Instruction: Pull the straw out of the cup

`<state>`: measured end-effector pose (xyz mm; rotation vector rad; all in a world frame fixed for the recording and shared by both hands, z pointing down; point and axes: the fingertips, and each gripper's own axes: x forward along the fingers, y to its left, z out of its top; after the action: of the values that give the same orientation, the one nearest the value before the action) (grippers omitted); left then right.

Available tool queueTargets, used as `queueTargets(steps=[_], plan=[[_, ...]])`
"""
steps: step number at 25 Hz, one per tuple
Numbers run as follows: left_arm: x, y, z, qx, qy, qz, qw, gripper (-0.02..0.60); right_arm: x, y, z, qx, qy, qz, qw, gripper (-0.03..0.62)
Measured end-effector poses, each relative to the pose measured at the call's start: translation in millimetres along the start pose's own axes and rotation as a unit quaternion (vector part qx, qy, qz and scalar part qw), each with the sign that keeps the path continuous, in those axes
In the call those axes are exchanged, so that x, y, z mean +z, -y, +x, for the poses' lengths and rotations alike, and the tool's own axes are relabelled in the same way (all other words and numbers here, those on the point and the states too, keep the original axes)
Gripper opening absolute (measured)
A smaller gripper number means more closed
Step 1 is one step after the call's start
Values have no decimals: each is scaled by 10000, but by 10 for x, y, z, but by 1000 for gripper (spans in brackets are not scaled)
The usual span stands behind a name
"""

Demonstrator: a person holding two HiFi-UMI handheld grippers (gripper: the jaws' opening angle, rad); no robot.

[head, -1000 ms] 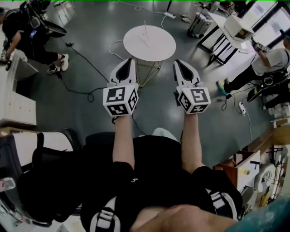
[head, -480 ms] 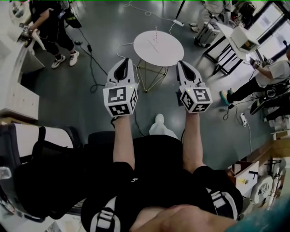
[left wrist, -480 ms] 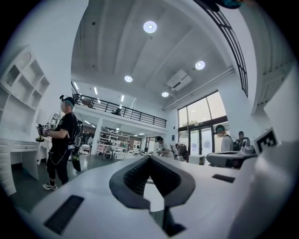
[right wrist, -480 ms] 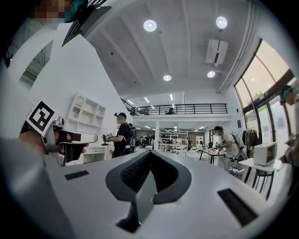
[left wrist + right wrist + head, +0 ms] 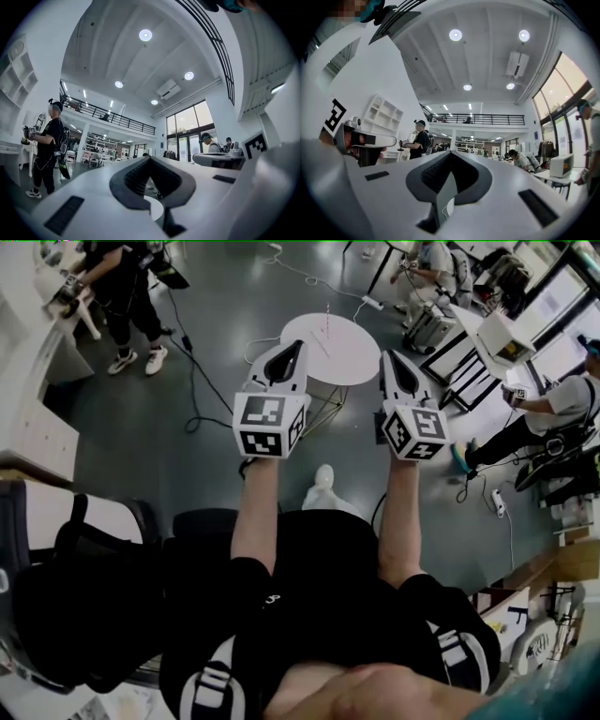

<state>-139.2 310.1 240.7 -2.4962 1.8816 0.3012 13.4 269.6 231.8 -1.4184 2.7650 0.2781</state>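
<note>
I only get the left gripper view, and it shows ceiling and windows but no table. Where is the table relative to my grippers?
Observer: In the head view, a round white table stands on the floor ahead, showing between the tips of the left gripper and the right gripper.
Operator: Is the straw on it?
Observer: Yes, a thin straw stands upright near the table's far edge. I can't make out the cup.
Operator: Is the right gripper holding anything?
Observer: No. The right gripper view shows its jaws together with nothing between them.
</note>
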Motion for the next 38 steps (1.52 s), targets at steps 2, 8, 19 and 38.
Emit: queueTargets(steps=[2, 8, 19, 38], plan=[[-25, -28, 44, 24, 12, -1, 10000, 6, -49, 179, -2, -217, 11, 115, 9997, 15], [-238, -100, 315, 88, -58, -36, 9999, 6, -225, 412, 157, -241, 73, 193, 9995, 15], [-774, -107, 1368, 175, -471, -59, 9987, 6, -696, 1260, 726, -201, -37, 497, 9986, 16], [-1796, -449, 3668, 607, -1326, 129, 9892, 6, -2232, 2784, 2192, -321, -996, 1382, 9849, 16]])
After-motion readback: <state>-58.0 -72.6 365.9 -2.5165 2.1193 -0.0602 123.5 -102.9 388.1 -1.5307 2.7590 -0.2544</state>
